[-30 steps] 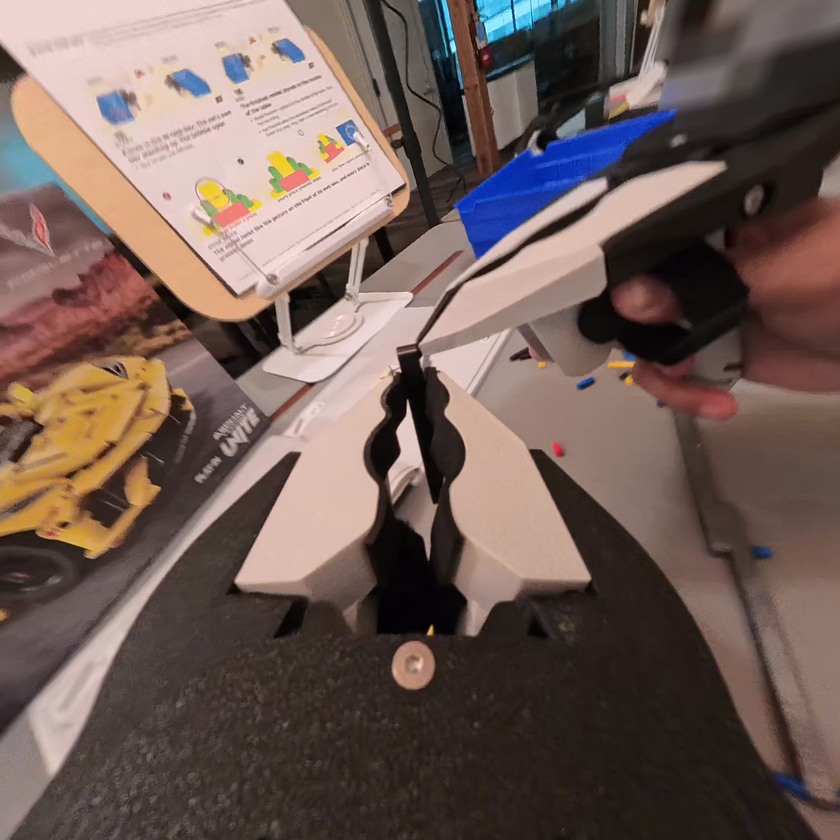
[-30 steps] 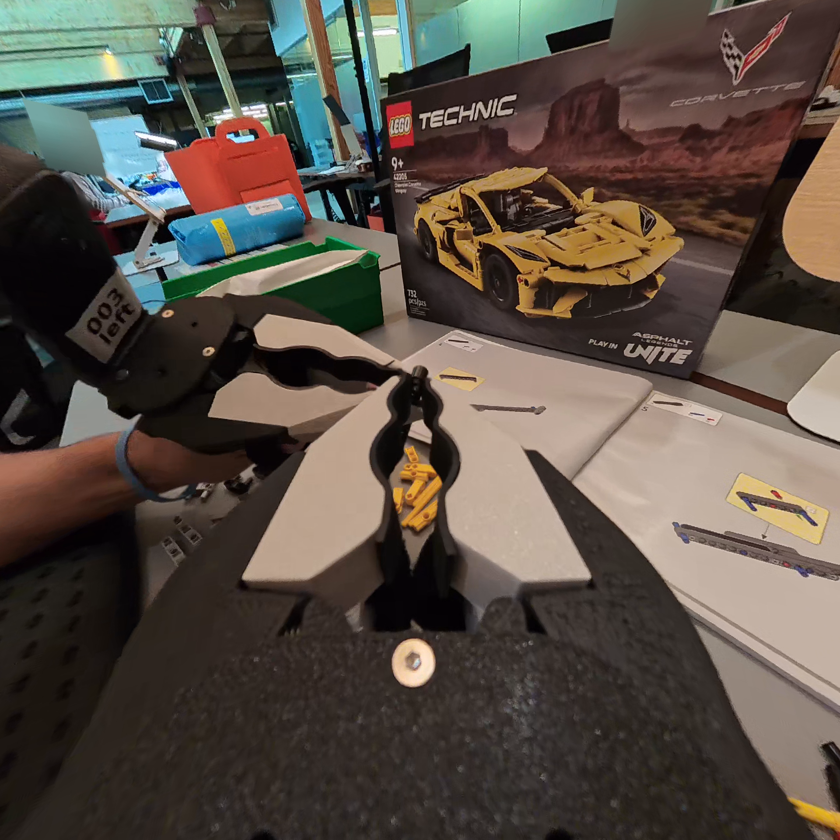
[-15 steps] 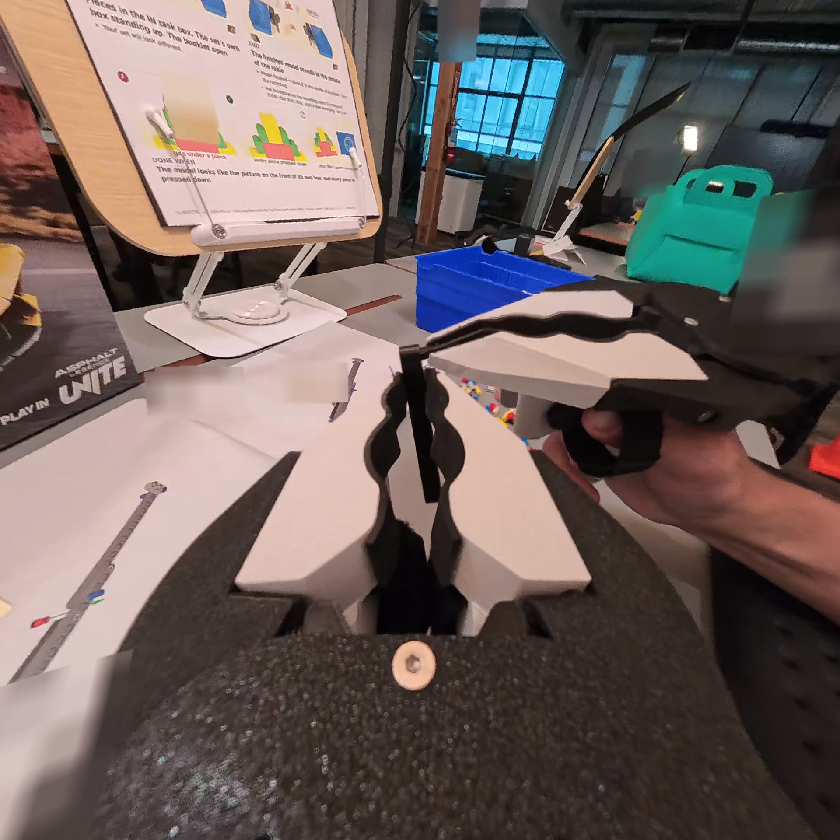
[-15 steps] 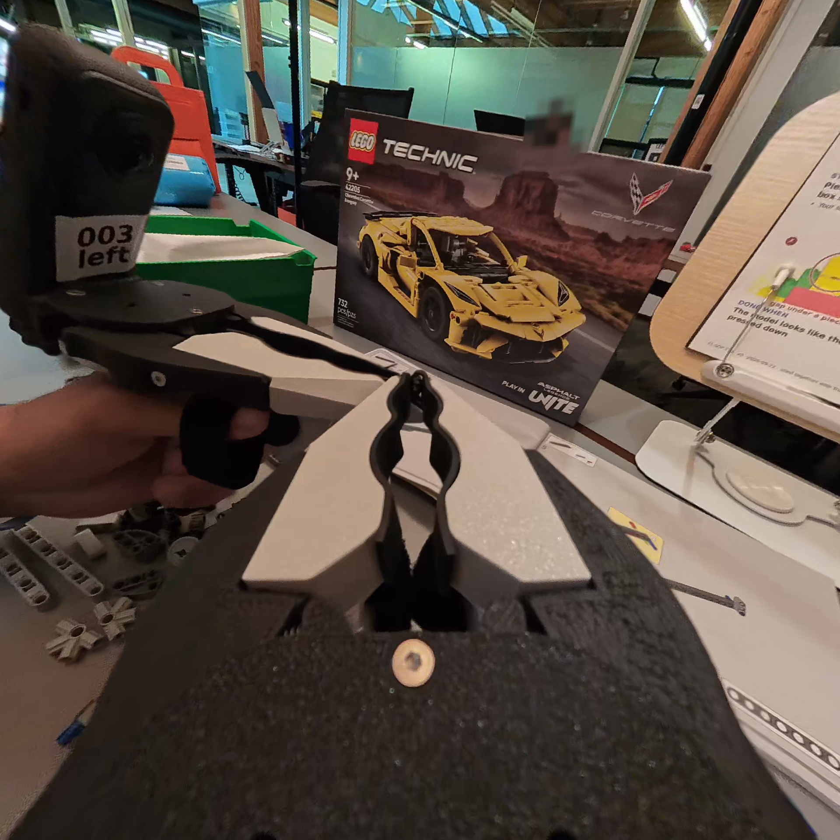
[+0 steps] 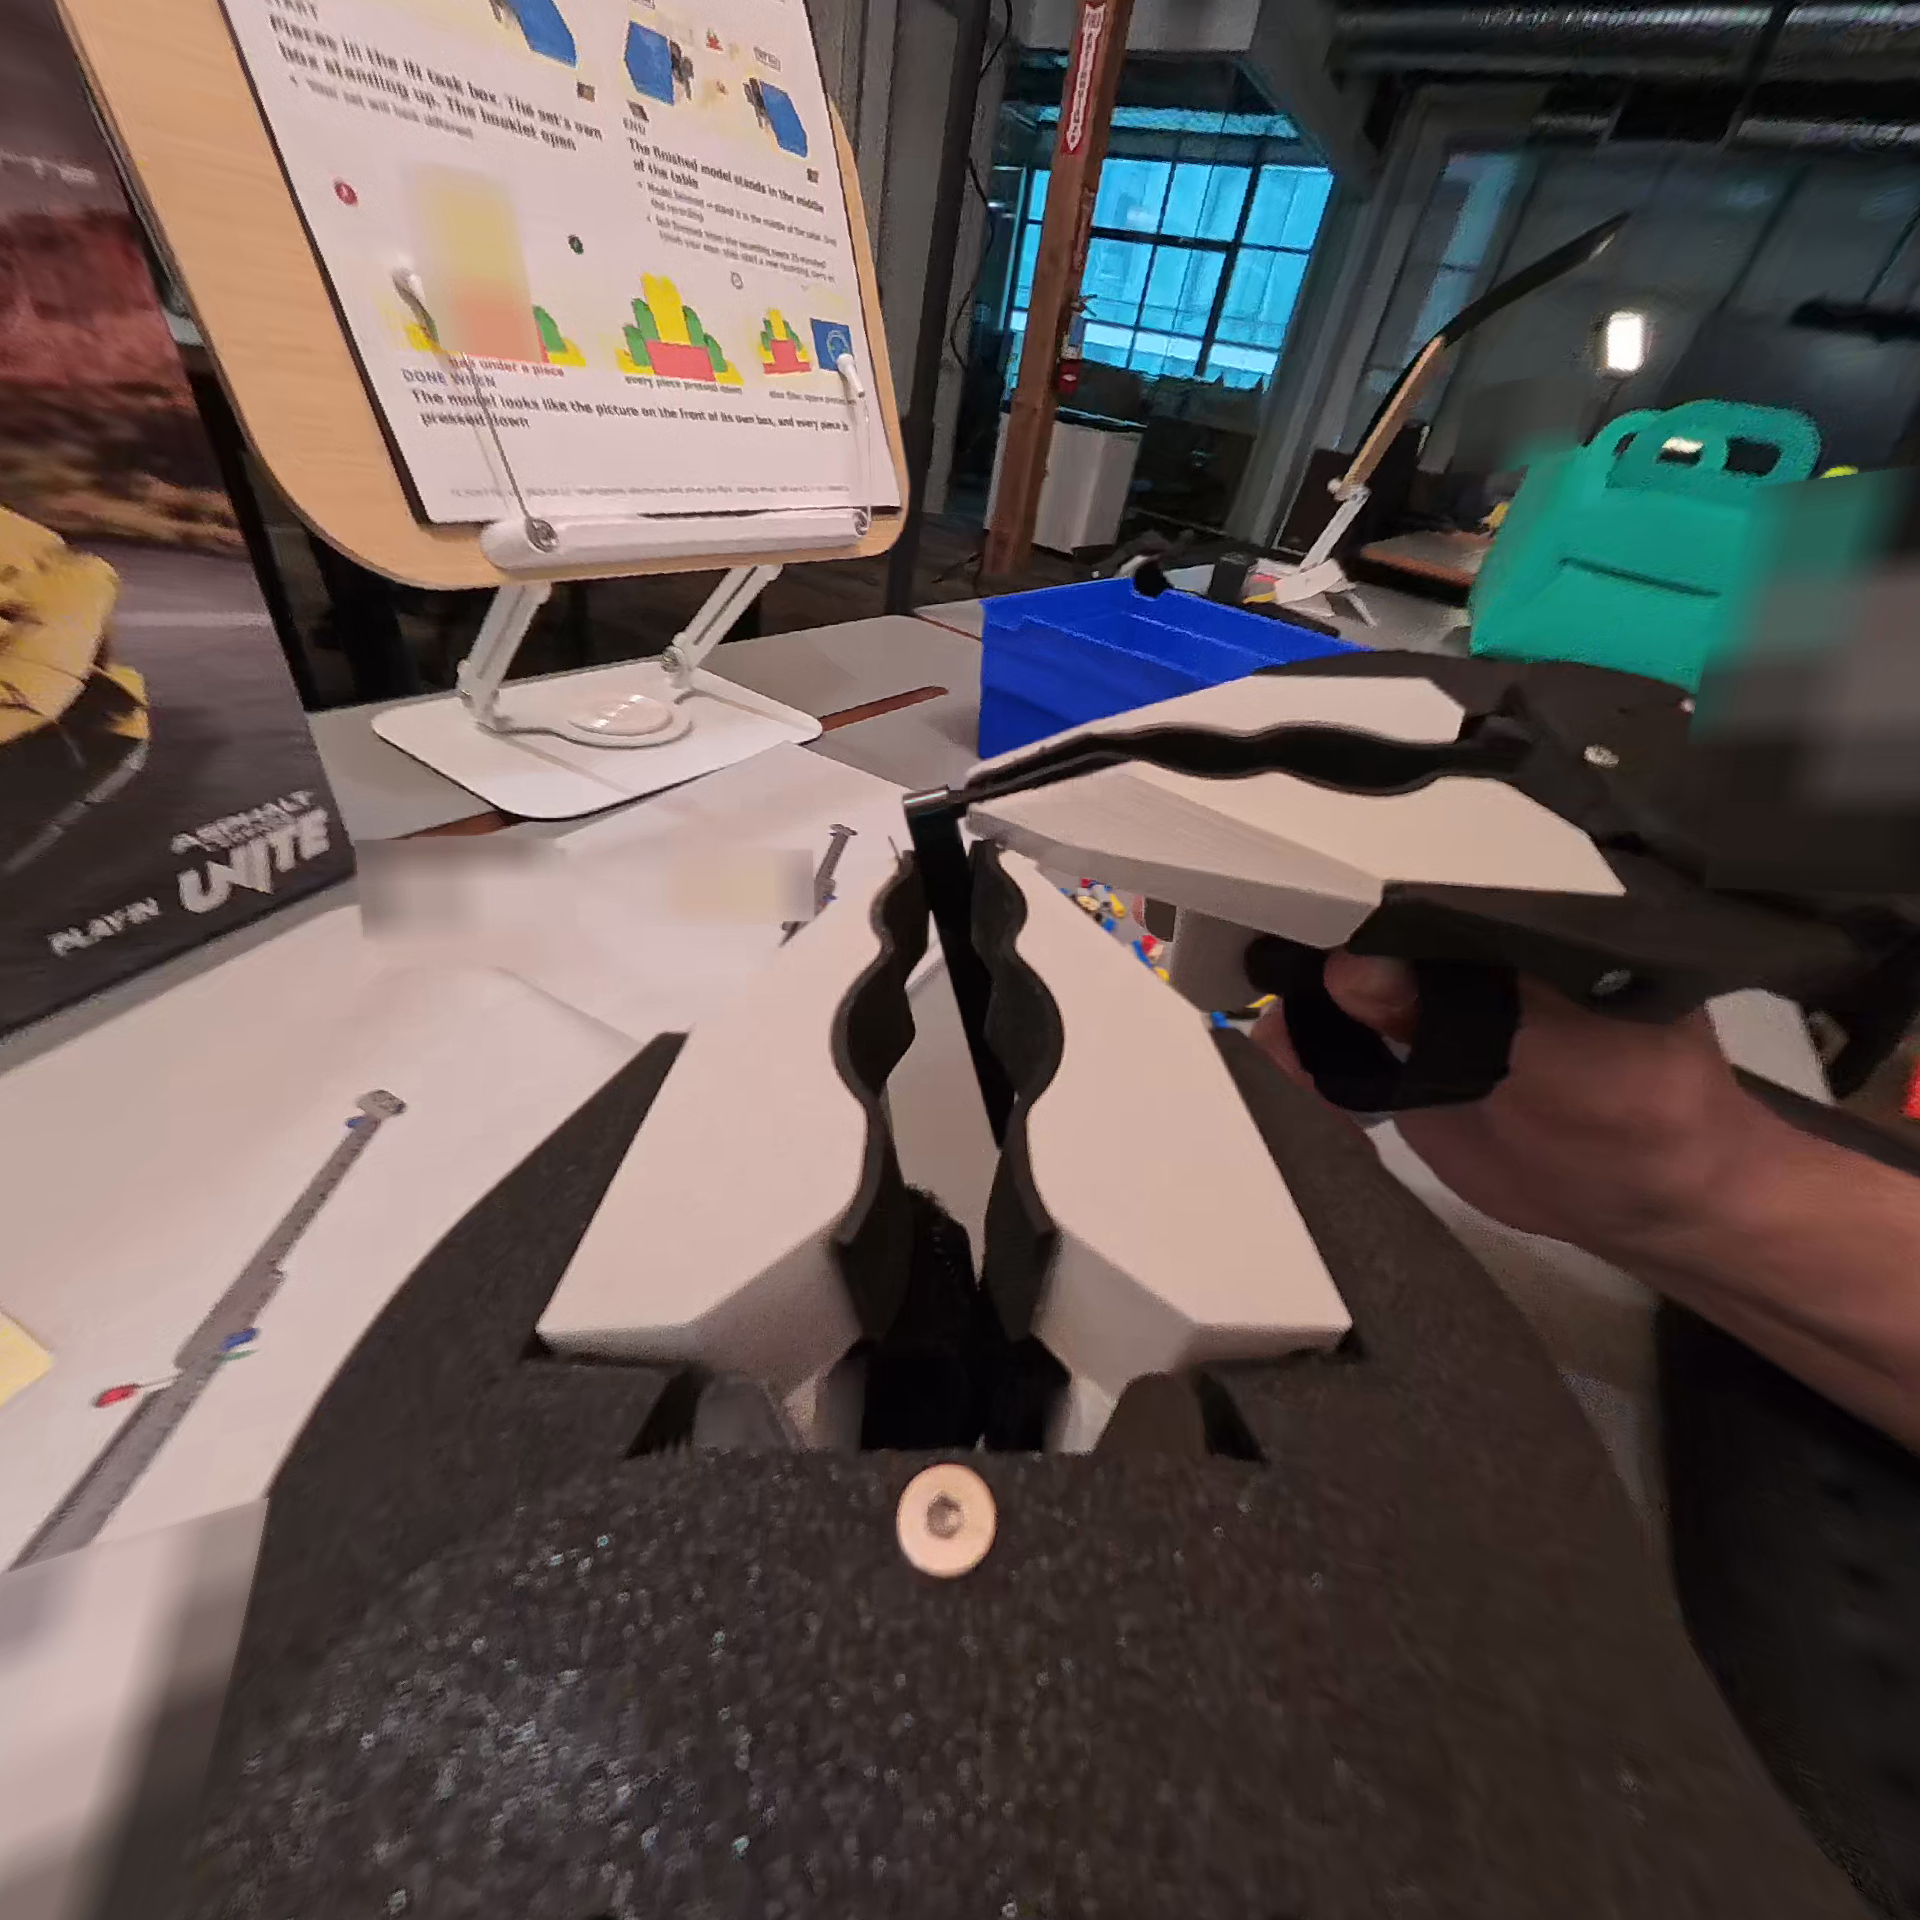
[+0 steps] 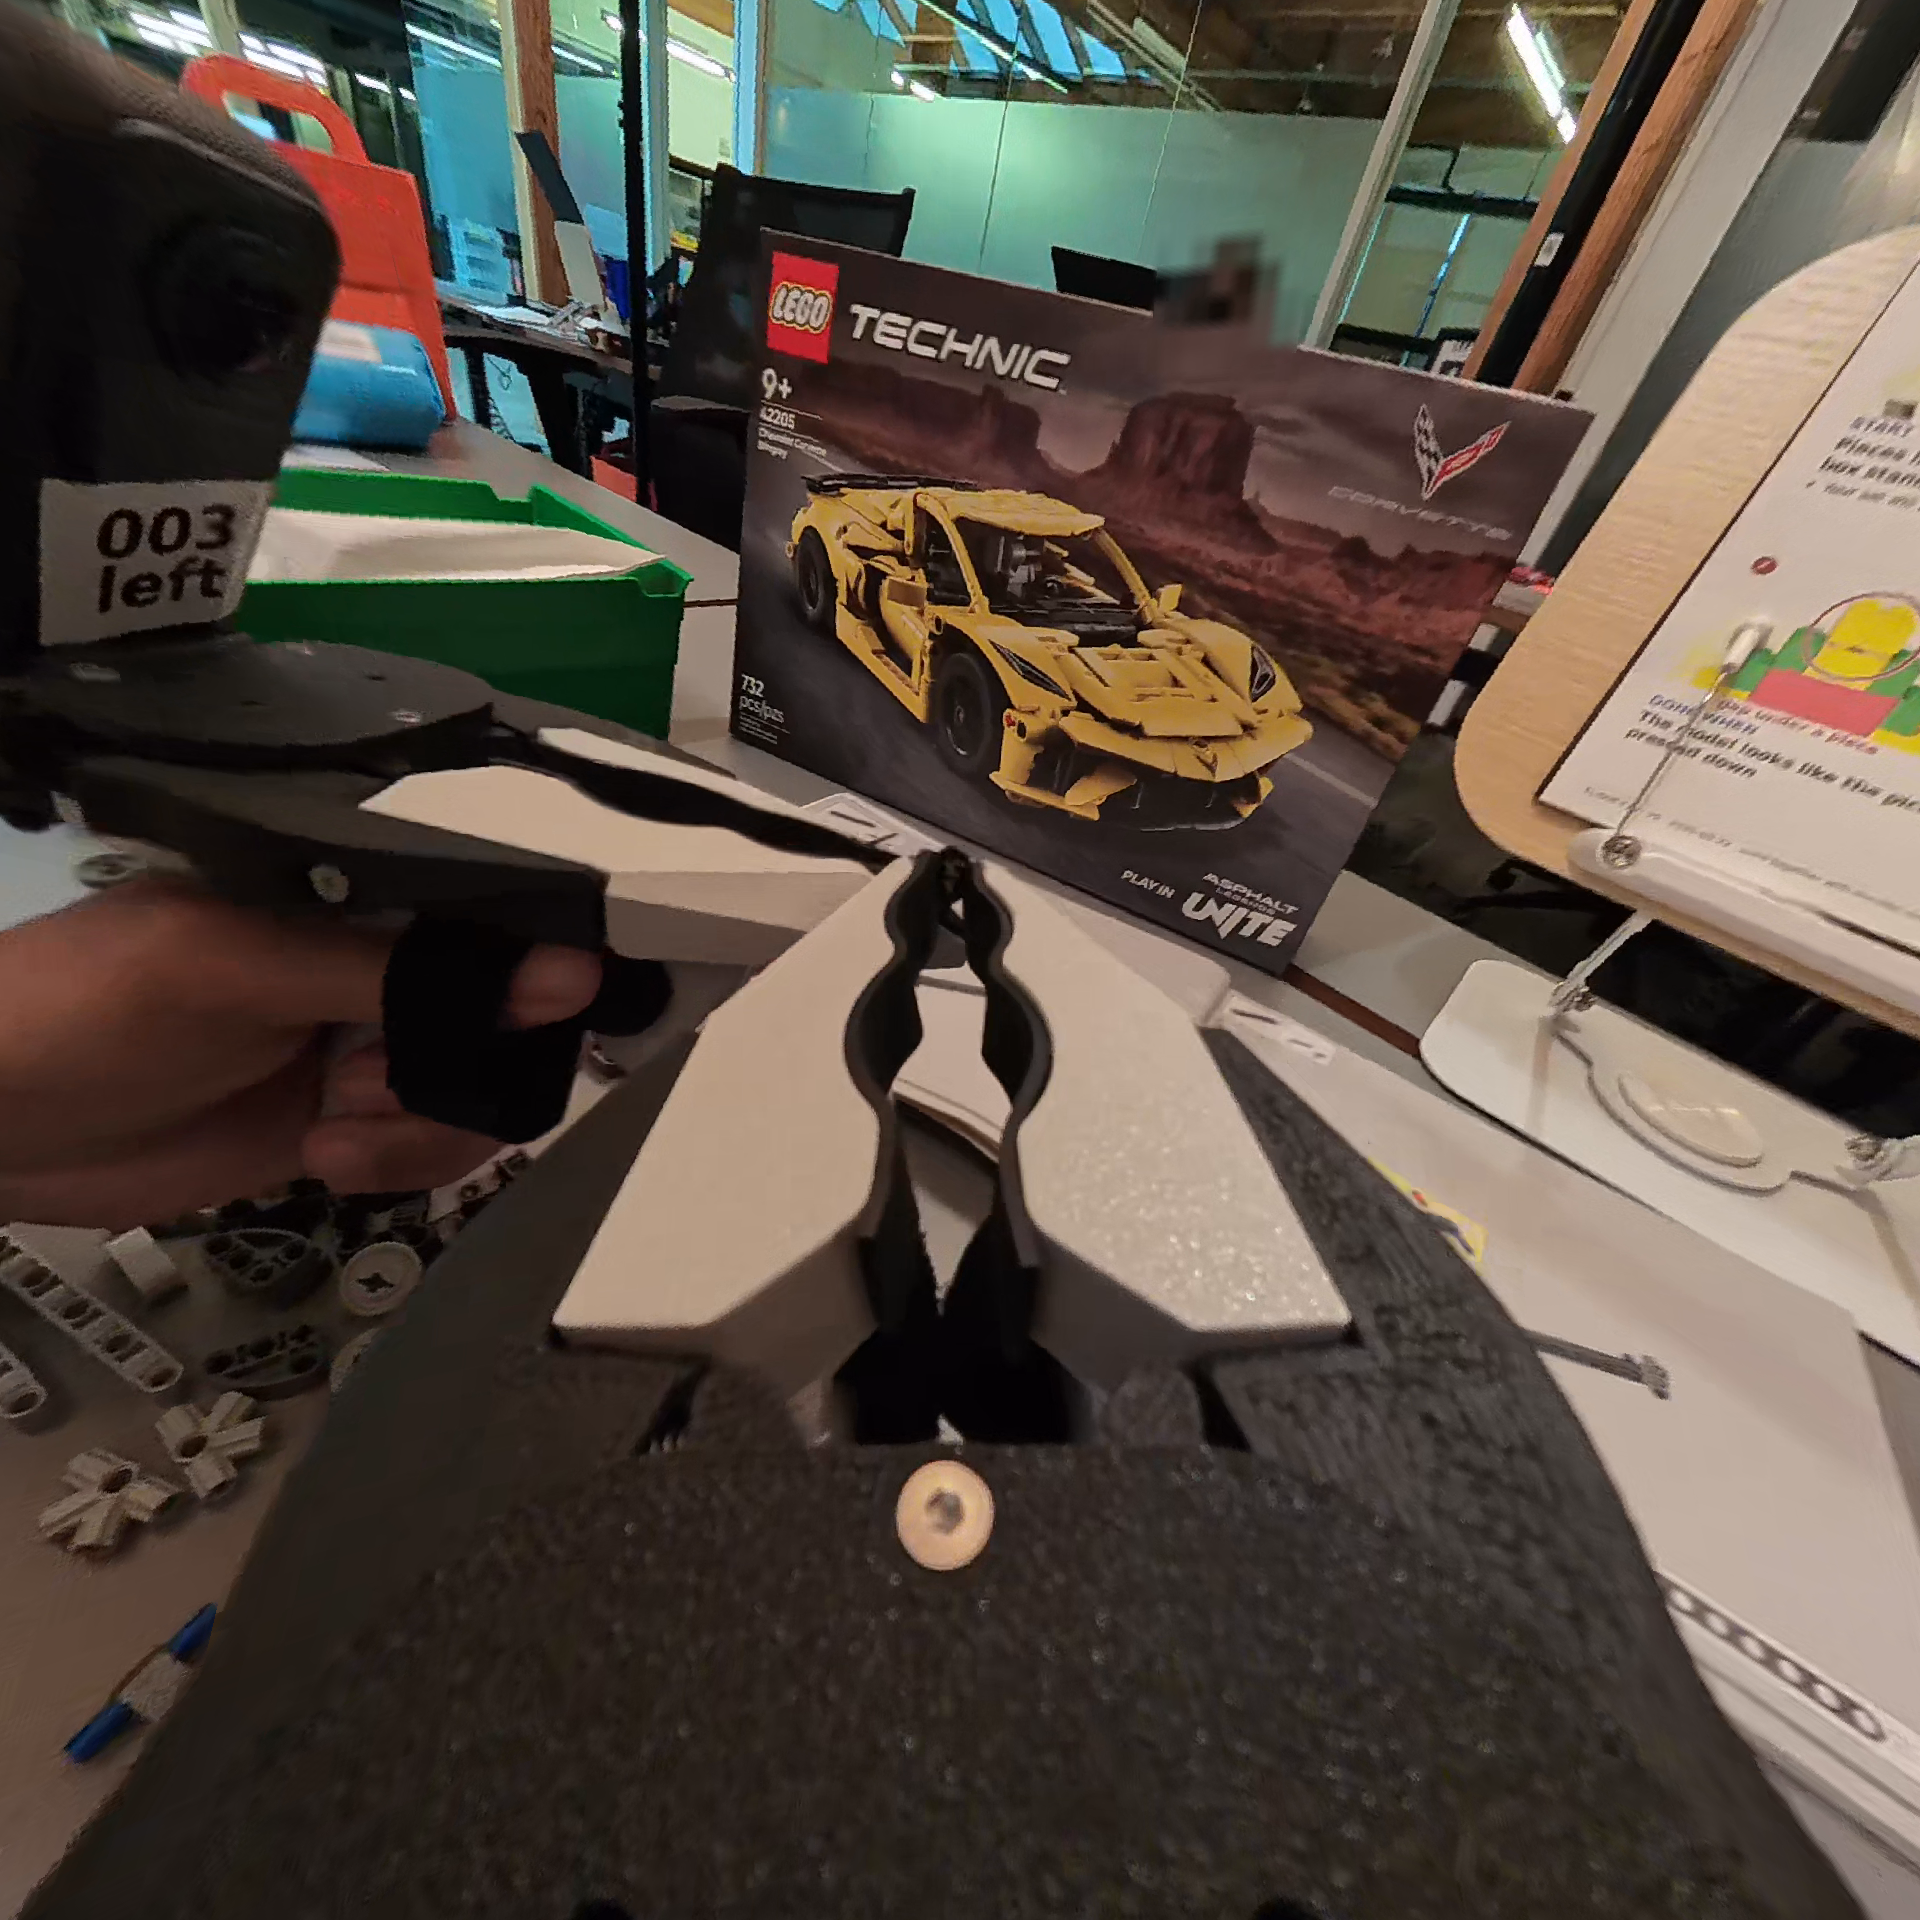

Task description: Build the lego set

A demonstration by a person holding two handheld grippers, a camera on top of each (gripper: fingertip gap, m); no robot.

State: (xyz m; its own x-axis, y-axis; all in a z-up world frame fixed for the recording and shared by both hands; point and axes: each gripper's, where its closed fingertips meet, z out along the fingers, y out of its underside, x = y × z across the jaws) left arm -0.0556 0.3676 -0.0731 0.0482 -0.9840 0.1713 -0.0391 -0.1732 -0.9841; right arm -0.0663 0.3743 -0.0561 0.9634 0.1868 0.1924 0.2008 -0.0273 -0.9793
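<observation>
Left tool (image 5: pixel 943 878): fingers were set narrowly apart. A thin black lego piece (image 5: pixel 966 987) was seen standing in the gap, laid against the right-hand pad. Contact with the other pad could not be confirmed.

Right tool (image 6: pixel 948 878): tips were pinched together on the upper end of the same piece, coming in from the side. Both tools were held above the desk (image 6: pixel 52 1642), each gripped by a hand at the trigger.

Beneath them, an open instruction booklet (image 5: pixel 260 1091) was spread flat on the desk. Loose grey lego parts (image 6: pixel 156 1455) were scattered at the left-tool side, and small coloured parts (image 5: pixel 1101 904) were noted behind the right tool.

Containers:
- A green tray (image 6: pixel 582 634) was noted behind the left tool, with a white sheet (image 6: pixel 447 556) lying in it.
- A blue bin (image 5: pixel 1091 665) was noted behind the right tool. Its contents could not be made out from this angle.
- The lego box (image 6: pixel 1091 623) was stood upright at the back of the desk.

A sheet stand (image 5: pixel 582 717) with a printed page clipped on it was placed beside the box. A teal bag (image 5: pixel 1621 551) and an orange bag (image 6: pixel 364 208) were seen on farther tables.
</observation>
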